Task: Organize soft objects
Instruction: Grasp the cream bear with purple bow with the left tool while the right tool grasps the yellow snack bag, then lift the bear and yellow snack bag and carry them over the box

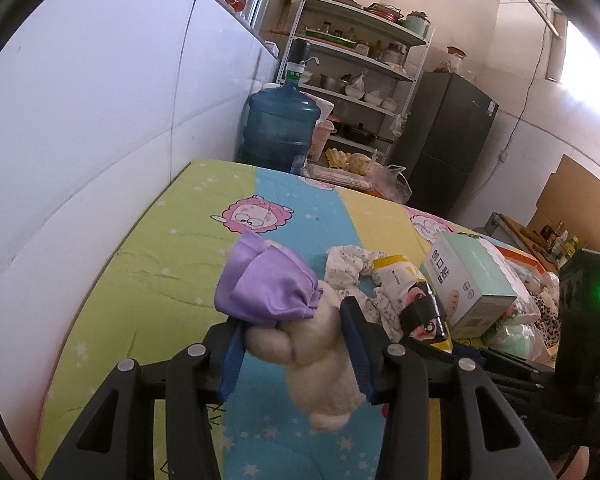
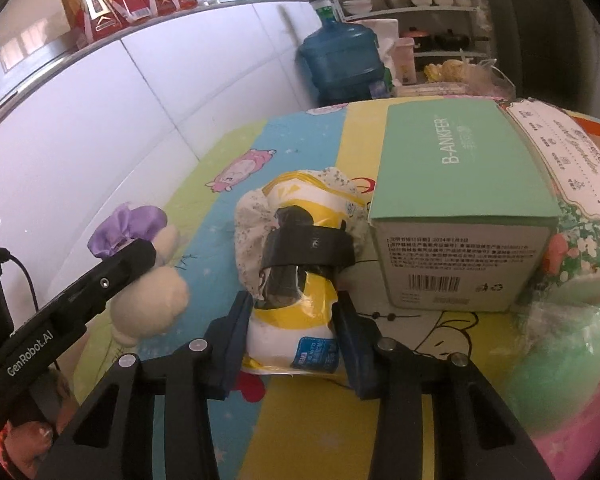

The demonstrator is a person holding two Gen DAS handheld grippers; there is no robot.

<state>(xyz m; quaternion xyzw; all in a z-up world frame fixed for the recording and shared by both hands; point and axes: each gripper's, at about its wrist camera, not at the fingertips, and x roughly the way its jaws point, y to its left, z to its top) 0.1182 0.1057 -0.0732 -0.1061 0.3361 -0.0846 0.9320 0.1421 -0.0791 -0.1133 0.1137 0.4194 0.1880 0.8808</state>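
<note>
My left gripper is shut on a cream plush toy with a purple satin skirt, held above the cartoon bed sheet. The toy also shows in the right wrist view, at the left. My right gripper is shut on a yellow and white soft pack with a black band round it. The pack also shows in the left wrist view. A floral cloth lies just behind the pack.
A mint green box lies right of the pack, against a patterned packet. A green soft bag sits at the right. A blue water jug, a shelf rack and a fridge stand beyond the bed. A white wall runs along the left.
</note>
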